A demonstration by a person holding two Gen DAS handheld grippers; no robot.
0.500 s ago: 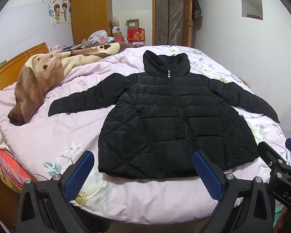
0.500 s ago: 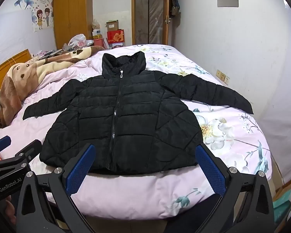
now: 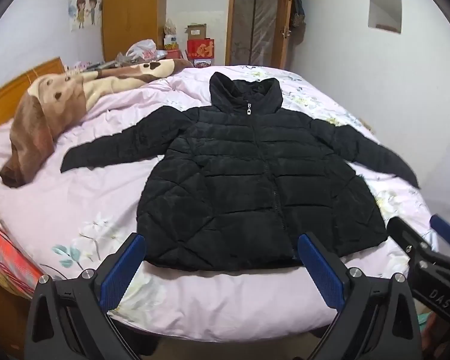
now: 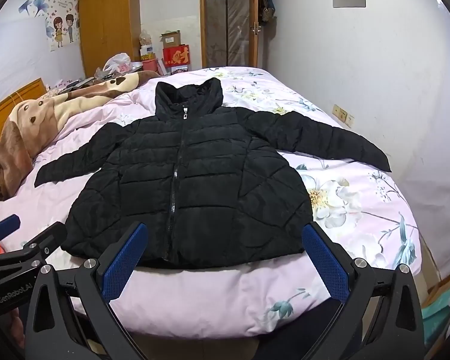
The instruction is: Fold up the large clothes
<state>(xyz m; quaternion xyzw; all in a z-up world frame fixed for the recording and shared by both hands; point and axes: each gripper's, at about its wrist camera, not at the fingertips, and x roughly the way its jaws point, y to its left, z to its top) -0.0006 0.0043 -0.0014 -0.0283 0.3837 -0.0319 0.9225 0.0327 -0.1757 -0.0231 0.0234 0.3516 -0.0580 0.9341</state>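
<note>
Jacket [image 3: 255,180]: black, quilted, zipped, lying flat on bed [image 3: 225,300], sleeves spread, hem just beyond fingertips. Left gripper [image 3: 222,267], right gripper [image 4: 225,258]: both spread wide, gripping nothing. Advice: start with sleeve cuffs, pinching deep into padding, folding each inward across chest.

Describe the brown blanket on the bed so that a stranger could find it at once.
Start from the large bed with the pink flowered cover. The black jacket lies spread flat in its middle; the blanket is bunched beside it, by the wooden headboard. It alone is brown and cream, printed with a cartoon dog's face.
</note>
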